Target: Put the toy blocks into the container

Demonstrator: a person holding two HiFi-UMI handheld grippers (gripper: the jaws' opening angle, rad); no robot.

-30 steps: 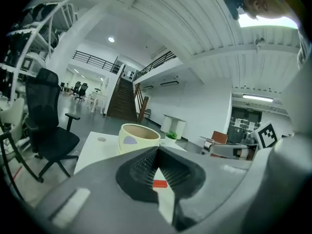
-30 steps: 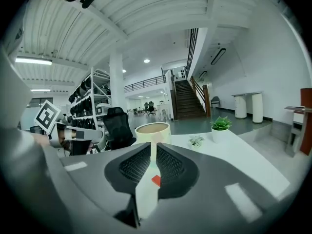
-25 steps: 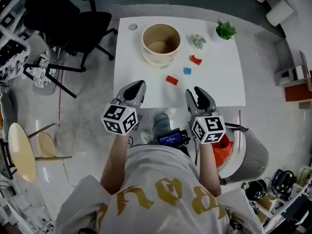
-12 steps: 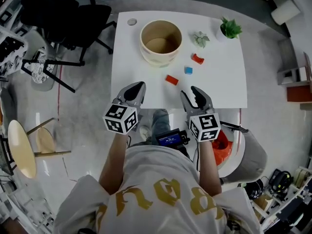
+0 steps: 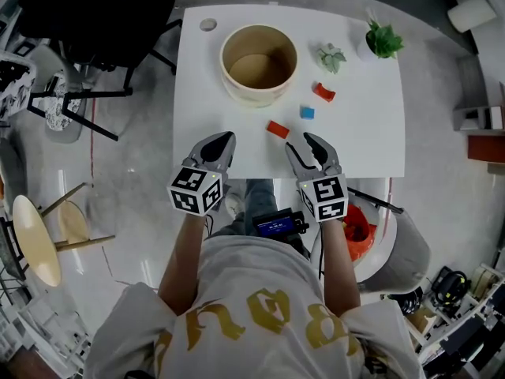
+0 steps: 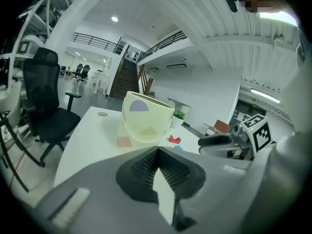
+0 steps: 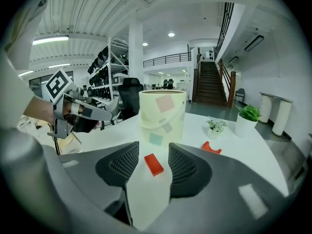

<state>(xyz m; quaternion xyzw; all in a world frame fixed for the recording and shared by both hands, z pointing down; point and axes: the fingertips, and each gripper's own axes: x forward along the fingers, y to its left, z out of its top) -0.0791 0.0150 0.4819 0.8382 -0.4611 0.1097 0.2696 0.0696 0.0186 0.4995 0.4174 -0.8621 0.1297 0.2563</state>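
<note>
Right gripper view shows the right gripper (image 7: pixel 153 145) released, its jaws just opening with nothing between them. The flat red block (image 7: pixel 154 165) lies just ahead of the gap, untouched, and the container (image 7: pixel 162 112) stands behind it. The left gripper (image 6: pixel 157 150) is clenched on nothing, and the right jaw cuts off part of the arched red block (image 7: pixel 211 147).

Head view steeply down; both gripper views low across table (image 5: pixel 355 144), sharing container (image 5: pixel 260 95).
</note>
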